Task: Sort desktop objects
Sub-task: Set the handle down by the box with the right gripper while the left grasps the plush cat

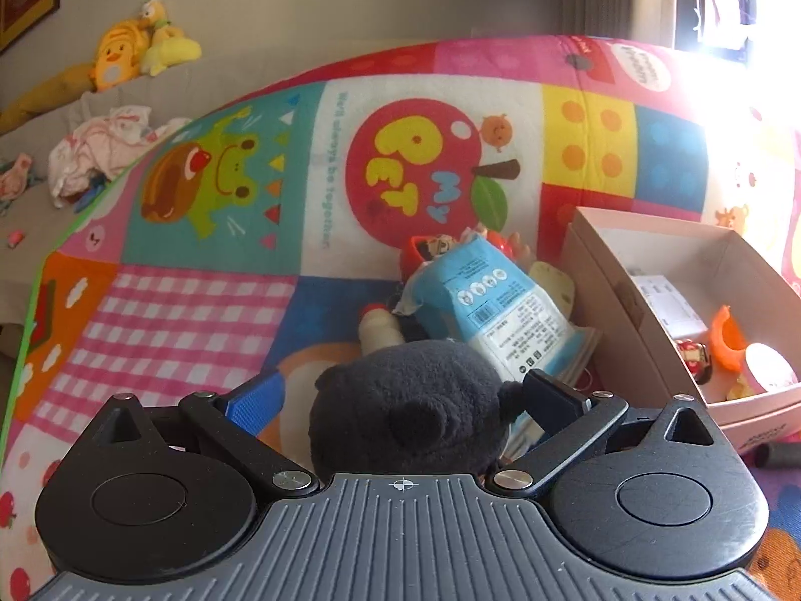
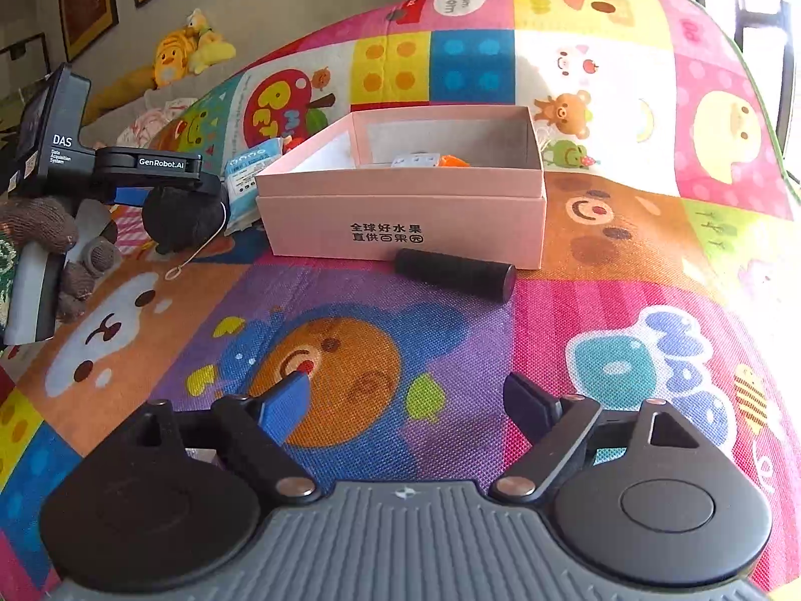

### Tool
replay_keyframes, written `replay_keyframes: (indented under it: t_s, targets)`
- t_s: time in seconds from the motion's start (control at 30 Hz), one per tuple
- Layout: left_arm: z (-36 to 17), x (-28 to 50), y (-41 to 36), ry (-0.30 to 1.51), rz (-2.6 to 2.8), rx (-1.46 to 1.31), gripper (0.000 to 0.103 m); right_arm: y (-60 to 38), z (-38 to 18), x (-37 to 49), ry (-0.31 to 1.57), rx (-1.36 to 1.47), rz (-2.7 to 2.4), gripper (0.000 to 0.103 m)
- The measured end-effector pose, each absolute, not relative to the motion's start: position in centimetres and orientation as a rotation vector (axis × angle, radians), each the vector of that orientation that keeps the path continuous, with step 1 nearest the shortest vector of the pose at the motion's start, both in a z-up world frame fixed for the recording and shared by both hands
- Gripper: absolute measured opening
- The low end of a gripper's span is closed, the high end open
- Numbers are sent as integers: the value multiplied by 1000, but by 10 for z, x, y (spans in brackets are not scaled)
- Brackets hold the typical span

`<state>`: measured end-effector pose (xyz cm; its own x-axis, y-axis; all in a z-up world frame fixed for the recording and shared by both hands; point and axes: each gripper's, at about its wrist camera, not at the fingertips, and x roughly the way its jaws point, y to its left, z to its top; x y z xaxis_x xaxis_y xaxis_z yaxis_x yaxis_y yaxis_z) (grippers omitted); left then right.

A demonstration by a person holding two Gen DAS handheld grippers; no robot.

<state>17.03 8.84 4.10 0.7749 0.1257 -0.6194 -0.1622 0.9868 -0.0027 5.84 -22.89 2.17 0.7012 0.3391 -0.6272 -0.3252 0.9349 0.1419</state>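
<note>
Fuzzy black plush toy (image 1: 405,415) sits clamped in left gripper (image 1: 400,400) jaws; right gripper (image 2: 405,405) jaws apart.

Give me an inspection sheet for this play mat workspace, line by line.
Surface: colourful cartoon play mat.
Job's things: pink box open, holding an orange toy and a small figure; black cylinder lying in front of it; blue snack packet beside it.
Clutter: small toys under the packet.
Grippers: left gripper shut on black plush toy; right gripper open, holding nothing.
Cables: nothing seen.
Surroundings: yellow plush toys against the wall, crumpled cloth.
</note>
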Motion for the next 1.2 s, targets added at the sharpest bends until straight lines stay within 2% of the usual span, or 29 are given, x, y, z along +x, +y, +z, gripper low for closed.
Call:
replay_keyframes:
  t_s: [0.07,0.1,0.13,0.27,0.37,0.43,0.63,0.9,1.2]
  targets:
    - [36,175,90,688,158,-68,102,-231,21,61,707,42,375,88]
    - [34,174,91,693,156,-64,98,-231,21,61,711,45,379,88]
    - [33,171,90,698,148,-58,87,-232,20,61,708,48,382,88]
    - [38,148,84,682,133,-24,86,-233,21,59,691,60,380,90]
    - [50,119,70,628,63,4,86,-234,22,57,680,69,373,95]
    - [60,96,50,559,-19,60,86,-234,22,57,675,70,369,99]
    - [59,57,-4,454,-177,212,87,-235,22,58,682,75,345,102]
    - [21,34,-15,534,-216,259,89,-235,21,60,696,80,341,103]
    - [22,-10,-9,560,-298,229,89,-224,37,66,749,118,386,103]
